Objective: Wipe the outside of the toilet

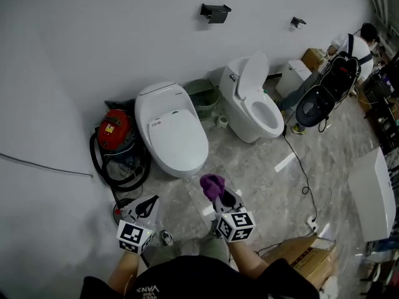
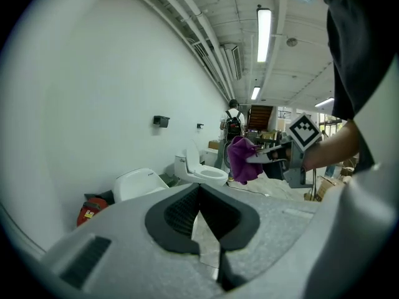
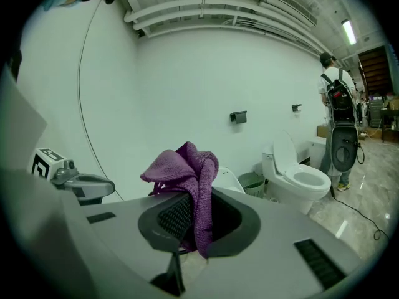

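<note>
Two white toilets stand against the wall: one with its lid closed (image 1: 171,129) straight ahead, and one with its lid up (image 1: 254,101) to the right. My right gripper (image 1: 219,196) is held in the air in front of the closed toilet, shut on a bunched purple cloth (image 1: 212,184). In the right gripper view the cloth (image 3: 184,167) hangs out over the jaws. My left gripper (image 1: 146,208) is lower left, apart from the toilets, with its jaws together and nothing between them. The left gripper view also catches the cloth (image 2: 242,159), the closed toilet (image 2: 136,182) and the open one (image 2: 199,170).
A red vacuum (image 1: 115,129) with a black hose (image 1: 118,176) sits left of the closed toilet. A green basket (image 1: 203,94) stands between the toilets. A cable (image 1: 300,167) runs over the marble floor. At the back right is a person (image 1: 349,45) with a black machine (image 1: 321,95). Cardboard (image 1: 308,257) lies nearby.
</note>
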A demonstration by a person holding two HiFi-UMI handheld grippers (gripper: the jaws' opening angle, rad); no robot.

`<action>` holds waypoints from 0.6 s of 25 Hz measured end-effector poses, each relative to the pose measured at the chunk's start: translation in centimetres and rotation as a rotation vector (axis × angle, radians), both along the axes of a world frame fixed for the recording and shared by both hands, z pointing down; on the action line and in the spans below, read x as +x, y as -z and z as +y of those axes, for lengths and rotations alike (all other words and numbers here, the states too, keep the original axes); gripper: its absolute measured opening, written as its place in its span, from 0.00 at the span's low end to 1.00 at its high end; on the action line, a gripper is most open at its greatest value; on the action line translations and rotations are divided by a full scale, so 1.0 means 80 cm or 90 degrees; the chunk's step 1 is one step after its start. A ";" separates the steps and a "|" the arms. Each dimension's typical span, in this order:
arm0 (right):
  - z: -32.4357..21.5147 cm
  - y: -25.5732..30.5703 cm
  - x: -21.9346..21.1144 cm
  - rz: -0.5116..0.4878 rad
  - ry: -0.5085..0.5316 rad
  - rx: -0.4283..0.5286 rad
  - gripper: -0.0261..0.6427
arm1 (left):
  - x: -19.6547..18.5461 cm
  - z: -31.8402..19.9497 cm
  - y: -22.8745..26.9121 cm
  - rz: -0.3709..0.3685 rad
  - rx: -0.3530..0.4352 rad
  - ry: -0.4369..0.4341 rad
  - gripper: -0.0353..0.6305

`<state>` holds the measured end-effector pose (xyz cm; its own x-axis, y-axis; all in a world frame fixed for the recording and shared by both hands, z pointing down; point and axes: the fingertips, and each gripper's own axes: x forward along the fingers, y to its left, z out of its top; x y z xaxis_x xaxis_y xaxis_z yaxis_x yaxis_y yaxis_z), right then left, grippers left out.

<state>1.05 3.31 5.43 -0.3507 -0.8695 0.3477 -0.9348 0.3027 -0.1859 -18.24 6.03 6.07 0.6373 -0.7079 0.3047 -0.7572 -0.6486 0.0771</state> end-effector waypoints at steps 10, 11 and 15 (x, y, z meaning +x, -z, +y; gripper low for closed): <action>-0.063 -0.090 0.037 0.001 0.058 -0.052 0.11 | 0.055 -0.053 -0.059 0.018 -0.034 0.084 0.06; -0.071 -0.101 0.040 0.005 0.064 -0.054 0.11 | 0.061 -0.058 -0.070 0.019 -0.037 0.089 0.06; -0.086 -0.153 0.048 0.012 0.088 -0.067 0.11 | 0.078 -0.064 -0.122 0.019 -0.066 0.110 0.06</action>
<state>4.89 -3.55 17.68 -0.4575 -0.7714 0.4424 -0.8889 0.4087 -0.2068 -12.03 0.89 15.86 0.5183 -0.7736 0.3645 -0.8533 -0.4963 0.1600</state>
